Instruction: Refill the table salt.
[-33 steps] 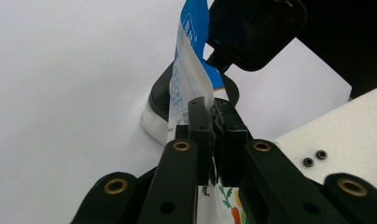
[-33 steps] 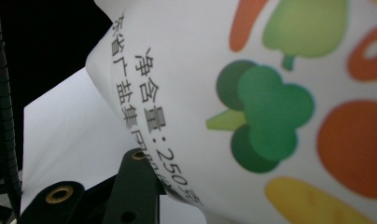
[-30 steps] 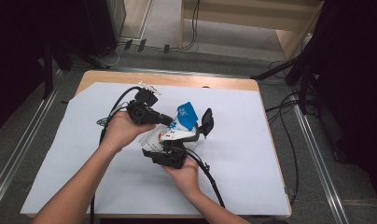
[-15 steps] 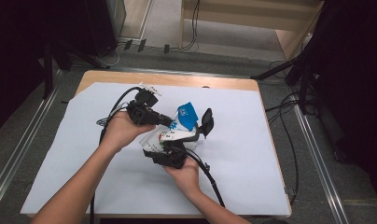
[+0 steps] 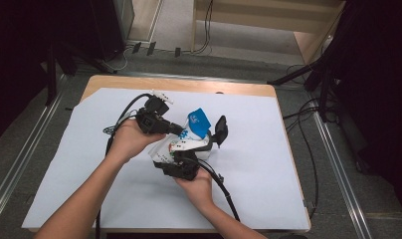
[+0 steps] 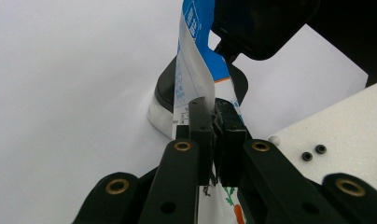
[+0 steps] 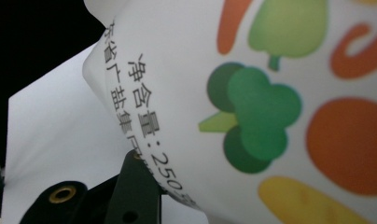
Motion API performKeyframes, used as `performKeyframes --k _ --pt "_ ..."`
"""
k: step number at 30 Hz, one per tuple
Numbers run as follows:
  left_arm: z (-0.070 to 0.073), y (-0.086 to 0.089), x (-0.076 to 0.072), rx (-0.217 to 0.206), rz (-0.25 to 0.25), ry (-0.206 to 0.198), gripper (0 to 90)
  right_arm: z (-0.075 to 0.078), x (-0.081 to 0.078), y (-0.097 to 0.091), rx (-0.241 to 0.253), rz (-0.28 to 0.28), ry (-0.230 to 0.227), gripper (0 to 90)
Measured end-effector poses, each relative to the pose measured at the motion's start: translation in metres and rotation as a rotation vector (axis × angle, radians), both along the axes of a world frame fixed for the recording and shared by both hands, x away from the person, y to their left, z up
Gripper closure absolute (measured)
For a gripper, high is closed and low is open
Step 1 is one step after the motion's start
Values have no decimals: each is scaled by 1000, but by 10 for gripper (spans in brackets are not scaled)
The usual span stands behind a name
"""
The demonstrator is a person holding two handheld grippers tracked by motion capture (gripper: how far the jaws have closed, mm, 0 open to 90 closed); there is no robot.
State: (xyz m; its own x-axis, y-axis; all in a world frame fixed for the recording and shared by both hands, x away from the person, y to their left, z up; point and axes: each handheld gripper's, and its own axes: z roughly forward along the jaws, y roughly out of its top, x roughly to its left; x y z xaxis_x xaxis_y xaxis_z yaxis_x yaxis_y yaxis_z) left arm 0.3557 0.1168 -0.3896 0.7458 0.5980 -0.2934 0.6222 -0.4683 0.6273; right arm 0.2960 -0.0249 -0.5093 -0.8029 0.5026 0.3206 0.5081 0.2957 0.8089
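Note:
A soft white bag (image 5: 186, 144) printed with vegetables, its top (image 5: 200, 121) blue, is held up over the middle of the table between both grippers. My left gripper (image 5: 181, 132) comes in from the left and is shut on the bag's thin edge; its jaws have just been closing on that edge. In the left gripper view the pads (image 6: 200, 116) pinch the bag (image 6: 191, 70). My right gripper (image 5: 201, 144) reaches up from the near side, its jaws on either side of the bag's body. The printed bag (image 7: 270, 93) presses against one finger (image 7: 135, 182); the other is hidden.
A white sheet (image 5: 89, 174) covers most of the wooden table (image 5: 179, 84). Cables (image 5: 224, 189) trail from both grippers toward the near edge. Metal rails (image 5: 338, 164) run along the floor on both sides, with dark equipment and loose leads beyond the far edge.

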Motion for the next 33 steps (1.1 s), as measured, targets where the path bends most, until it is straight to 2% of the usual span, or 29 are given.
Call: performKeyframes --k 13,24,28,33 --pt "-3 12 -6 -44 -12 3 886 -9 -4 2 -24 -28 -31 667" --pt "-3 17 -9 -53 -29 -8 885 -16 -5 -1 -31 -63 -39 658" --pt "-4 17 -10 -43 -37 -10 883 -18 -5 0 -38 -64 -45 658" --pt "-4 19 -12 -63 -35 -18 882 -19 -5 -2 -49 -84 -52 657"
